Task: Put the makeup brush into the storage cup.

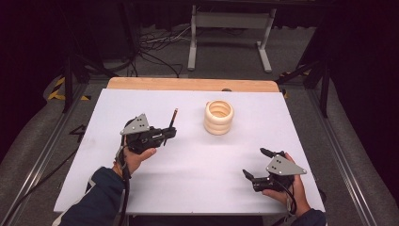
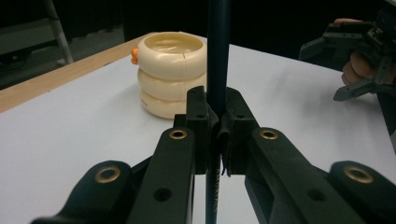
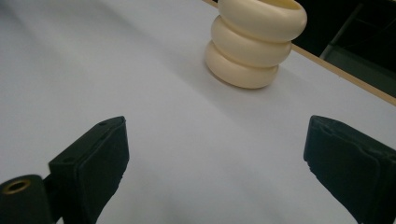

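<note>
A cream holder [image 1: 219, 117] shaped like three stacked rings stands upright at the back middle of the white table [image 1: 197, 160]. My left gripper [image 1: 169, 133] is shut on a dark pencil [image 1: 172, 121], which stands up between the pads left of the holder. In the left gripper view the pencil [image 2: 217, 51] rises straight from the pinched jaws, with the holder [image 2: 172, 72] behind it. My right gripper [image 1: 256, 164] hovers open near the front right, nothing between its wide-spread fingers [image 3: 100, 163]. The holder [image 3: 257, 39] lies ahead of it.
The wooden table edge [image 1: 193, 84] runs along the back. Beyond it are cables [image 1: 155, 47] on the floor and a white frame stand [image 1: 230, 33]. A small orange piece [image 2: 134, 55] shows on the holder's far side.
</note>
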`<action>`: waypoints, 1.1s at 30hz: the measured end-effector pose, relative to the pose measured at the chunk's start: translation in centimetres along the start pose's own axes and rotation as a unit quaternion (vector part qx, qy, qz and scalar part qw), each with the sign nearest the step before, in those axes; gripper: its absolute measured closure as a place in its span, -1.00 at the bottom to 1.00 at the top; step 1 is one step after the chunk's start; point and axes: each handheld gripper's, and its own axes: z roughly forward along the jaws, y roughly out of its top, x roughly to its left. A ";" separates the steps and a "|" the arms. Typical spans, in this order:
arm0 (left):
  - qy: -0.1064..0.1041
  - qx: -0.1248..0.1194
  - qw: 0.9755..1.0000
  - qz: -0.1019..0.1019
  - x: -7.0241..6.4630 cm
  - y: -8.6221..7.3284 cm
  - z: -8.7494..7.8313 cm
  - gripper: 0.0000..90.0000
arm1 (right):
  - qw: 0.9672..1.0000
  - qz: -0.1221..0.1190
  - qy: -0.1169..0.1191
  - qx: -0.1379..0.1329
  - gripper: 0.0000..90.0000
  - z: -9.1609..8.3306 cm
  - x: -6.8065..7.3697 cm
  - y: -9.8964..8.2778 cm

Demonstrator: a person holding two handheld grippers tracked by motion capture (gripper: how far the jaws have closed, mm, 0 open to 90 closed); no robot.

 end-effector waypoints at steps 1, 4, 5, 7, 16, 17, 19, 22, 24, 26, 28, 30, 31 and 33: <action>-0.001 -0.004 1.000 0.000 0.1 0.1 0.2 0.85 | 1.000 0.005 -0.002 -0.005 -0.84 -0.3 -0.1 -0.1; -0.002 -0.010 1.000 0.000 0.4 0.7 0.9 0.85 | 1.000 0.012 -0.010 -0.015 -0.86 -1.0 -0.3 -0.2; 0.000 -0.012 1.000 0.000 0.4 0.9 1.2 0.85 | 1.000 0.015 -0.012 -0.018 -0.87 -1.2 -0.4 -0.3; -0.001 -0.015 1.000 0.000 0.5 1.2 1.8 0.85 | 0.999 0.017 -0.016 -0.022 -0.87 -1.4 -0.4 -0.5; 0.007 -0.051 0.999 -0.011 1.0 3.4 3.6 0.85 | 1.000 0.016 -0.018 -0.020 -0.87 -1.6 -0.5 -1.0; 0.005 -0.054 0.998 -0.011 1.1 3.7 3.8 0.85 | 0.999 0.017 -0.020 -0.021 -0.87 -1.6 -0.6 -1.0; 0.003 -0.067 0.998 -0.010 1.2 4.1 4.0 0.85 | 0.999 0.019 -0.021 -0.022 -0.87 -1.6 -0.7 -1.1; 0.002 -0.076 0.997 -0.005 1.3 4.7 4.4 0.85 | 0.999 0.022 -0.021 -0.027 -0.87 -1.7 -0.8 -1.2; -0.002 -0.082 0.997 -0.003 1.3 5.0 4.7 0.85 | 0.999 0.023 -0.021 -0.028 -0.87 -1.7 -0.8 -1.2; -0.003 -0.089 0.996 -0.002 1.4 5.3 5.1 0.85 | 0.999 0.021 -0.020 -0.028 -0.87 -1.6 -0.8 -1.2; -0.002 -0.091 0.996 -0.002 1.5 5.4 5.2 0.85 | 0.999 0.020 -0.019 -0.025 -0.86 -1.5 -0.8 -1.3; -0.005 -0.094 0.996 -0.004 1.7 5.7 5.5 0.85 | 0.999 0.021 -0.019 -0.025 -0.86 -1.4 -0.8 -1.3; -0.005 -0.096 0.995 -0.006 1.8 5.8 5.7 0.85 | 0.999 0.020 -0.019 -0.025 -0.86 -1.4 -0.8 -1.3; -0.010 -0.105 0.994 -0.011 2.0 6.1 6.1 0.85 | 0.999 0.021 -0.020 -0.027 -0.86 -1.4 -0.8 -1.3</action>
